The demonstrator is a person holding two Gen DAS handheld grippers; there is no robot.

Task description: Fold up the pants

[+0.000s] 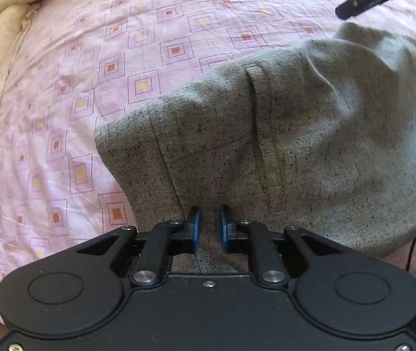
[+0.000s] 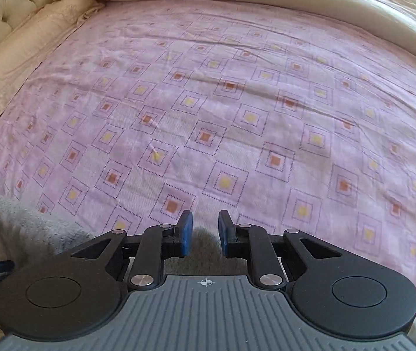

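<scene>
I am reading the pants as lying on the bed near its front edge, a grey speckled bundle whose long axis is running from the left hand-held gripper away and to the right, toward the lighter, humped end. The left hand-held gripper is sitting directly over the near end of the fabric, its blue pads standing a little apart with cloth showing between them; I am not seeing a pinch. The right hand-held gripper is likewise spread, pointing out over bare pink sheet, with only a grey edge of pants below and to its left. I am judging the left the nearer one for any grasp; the right would need to come back left.
</scene>
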